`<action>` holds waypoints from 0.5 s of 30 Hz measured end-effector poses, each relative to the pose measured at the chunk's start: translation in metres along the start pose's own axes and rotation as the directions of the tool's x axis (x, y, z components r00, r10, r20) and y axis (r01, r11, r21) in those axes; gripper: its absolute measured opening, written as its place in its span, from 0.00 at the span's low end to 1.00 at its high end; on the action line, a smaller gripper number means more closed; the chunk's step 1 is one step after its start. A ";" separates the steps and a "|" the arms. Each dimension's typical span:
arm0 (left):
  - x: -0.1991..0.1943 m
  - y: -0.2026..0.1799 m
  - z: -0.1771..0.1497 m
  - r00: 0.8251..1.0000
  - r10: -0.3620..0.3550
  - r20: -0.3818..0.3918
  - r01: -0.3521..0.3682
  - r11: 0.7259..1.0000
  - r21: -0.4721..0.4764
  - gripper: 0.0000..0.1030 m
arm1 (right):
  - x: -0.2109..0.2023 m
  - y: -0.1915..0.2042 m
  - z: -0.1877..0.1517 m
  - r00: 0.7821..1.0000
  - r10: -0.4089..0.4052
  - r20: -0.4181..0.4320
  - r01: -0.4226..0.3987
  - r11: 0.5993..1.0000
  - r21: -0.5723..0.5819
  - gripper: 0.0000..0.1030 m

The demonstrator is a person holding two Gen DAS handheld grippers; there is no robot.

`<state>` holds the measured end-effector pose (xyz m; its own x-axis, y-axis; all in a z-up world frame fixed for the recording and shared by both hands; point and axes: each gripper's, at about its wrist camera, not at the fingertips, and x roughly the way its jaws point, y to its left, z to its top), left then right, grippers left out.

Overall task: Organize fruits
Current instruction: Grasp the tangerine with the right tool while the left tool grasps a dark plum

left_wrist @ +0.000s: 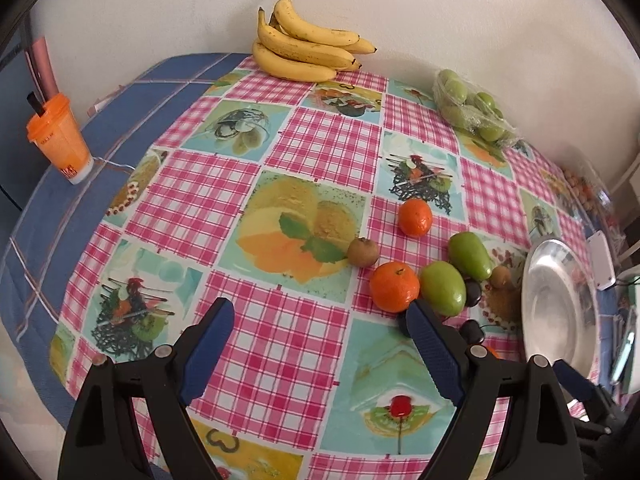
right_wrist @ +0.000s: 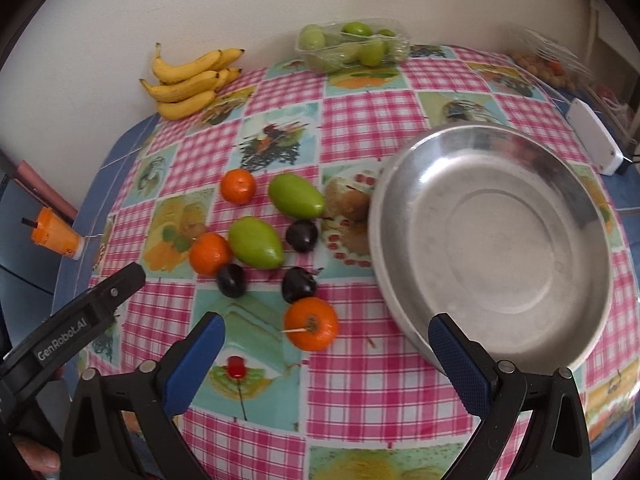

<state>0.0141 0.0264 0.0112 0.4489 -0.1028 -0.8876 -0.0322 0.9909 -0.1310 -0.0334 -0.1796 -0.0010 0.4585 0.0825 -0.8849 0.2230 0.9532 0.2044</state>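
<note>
Jaws of the right gripper stand wide apart with nothing in them. Just past the gap between them, a bit toward the left jaw, lies an orange with a little stick in it. The metal bowl sits beside the right jaw, and that jaw's tip shows over its near rim. It is empty.

I think the step now is to pick up that orange. Come straight down so 1 pad lands on each side of it. Squeeze softly, since it is round and could roll. Then lift and set it in the bowl, which is very close.

Farther out lie 2 green fruits, 3 dark plums and 2 more oranges.

The left gripper also has wide, empty jaws. An orange lies just past its right jaw.
</note>
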 end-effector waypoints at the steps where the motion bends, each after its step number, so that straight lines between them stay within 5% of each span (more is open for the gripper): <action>1: 0.001 0.001 0.001 1.000 -0.015 -0.006 0.015 1.000 -0.010 0.86 | 0.000 0.003 0.001 1.000 0.006 0.004 -0.006 1.000 -0.005 0.99; 8: 0.024 -0.010 -0.001 0.990 -0.086 -0.111 0.084 0.996 -0.023 0.84 | 0.008 0.016 0.002 0.999 0.024 -0.023 -0.024 0.999 -0.029 0.80; 13: 0.040 -0.023 -0.002 0.977 -0.125 -0.173 0.124 0.992 -0.013 0.77 | 0.023 0.020 0.002 0.997 0.005 -0.075 -0.008 0.999 -0.041 0.68; 15: 0.045 -0.029 -0.001 0.972 -0.140 -0.191 0.141 0.990 -0.009 0.66 | 0.028 0.019 0.001 0.996 -0.005 -0.093 0.001 0.999 -0.040 0.61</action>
<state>0.0342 -0.0068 -0.0256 0.2701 -0.2556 -0.9283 0.0238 0.9656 -0.2589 -0.0149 -0.1593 -0.0217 0.3757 0.1044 -0.9208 0.1891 0.9641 0.1865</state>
